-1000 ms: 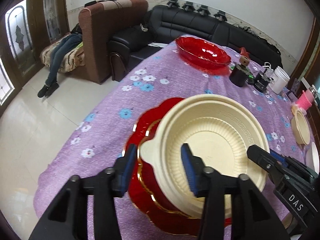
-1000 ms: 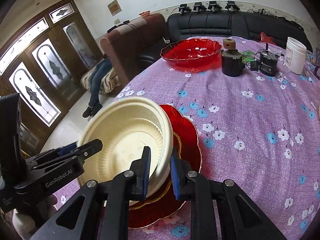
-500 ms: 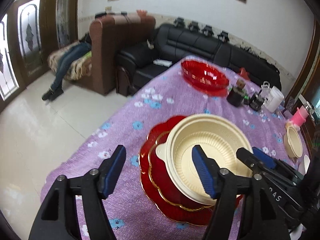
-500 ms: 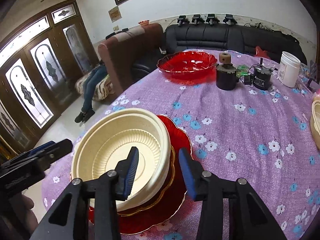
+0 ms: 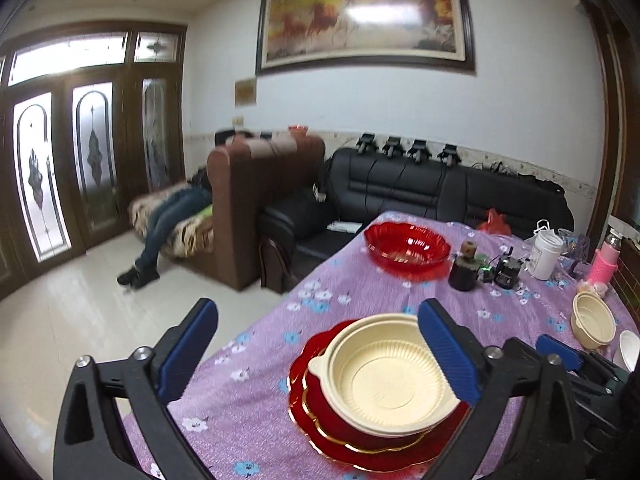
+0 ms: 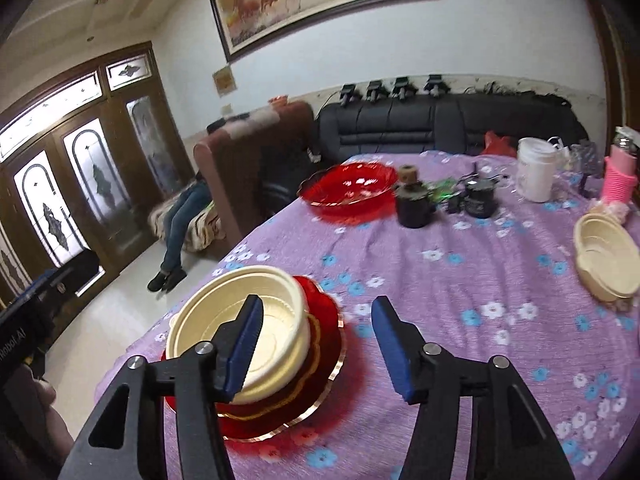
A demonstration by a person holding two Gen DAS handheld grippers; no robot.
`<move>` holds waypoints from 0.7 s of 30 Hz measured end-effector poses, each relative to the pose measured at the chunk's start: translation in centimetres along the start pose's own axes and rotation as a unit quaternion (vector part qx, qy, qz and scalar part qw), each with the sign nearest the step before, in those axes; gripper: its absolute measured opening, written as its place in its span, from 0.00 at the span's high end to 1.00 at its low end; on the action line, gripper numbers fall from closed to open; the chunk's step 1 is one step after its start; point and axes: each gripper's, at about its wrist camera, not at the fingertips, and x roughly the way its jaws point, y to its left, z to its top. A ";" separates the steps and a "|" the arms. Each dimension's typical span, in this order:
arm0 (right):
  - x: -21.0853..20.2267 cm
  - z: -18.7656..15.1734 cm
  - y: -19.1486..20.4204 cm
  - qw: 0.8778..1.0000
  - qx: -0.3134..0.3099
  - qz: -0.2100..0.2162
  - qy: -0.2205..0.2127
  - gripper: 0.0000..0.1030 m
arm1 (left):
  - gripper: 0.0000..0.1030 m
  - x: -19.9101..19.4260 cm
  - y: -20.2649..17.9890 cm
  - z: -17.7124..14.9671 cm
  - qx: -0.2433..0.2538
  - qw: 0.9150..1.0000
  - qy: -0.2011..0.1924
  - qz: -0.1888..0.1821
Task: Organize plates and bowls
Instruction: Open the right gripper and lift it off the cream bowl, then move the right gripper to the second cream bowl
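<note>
Right wrist view shows my right gripper (image 6: 316, 344), jaws just opened and empty, with the small cream plastic bowl (image 6: 606, 258) lying at two o'clock.

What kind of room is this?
Likely a home living room: a black sofa, a framed painting on the wall, and a table in a floral cloth with bowls.

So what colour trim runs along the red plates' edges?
Gold trim on the scalloped red plates, clearest in the left wrist view.
</note>
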 end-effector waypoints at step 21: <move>-6.4 -4.7 -10.7 0.995 0.072 -0.073 0.004 0.36 | 0.00 -2.9 -13.5 -3.1 0.147 0.986 0.009 -0.073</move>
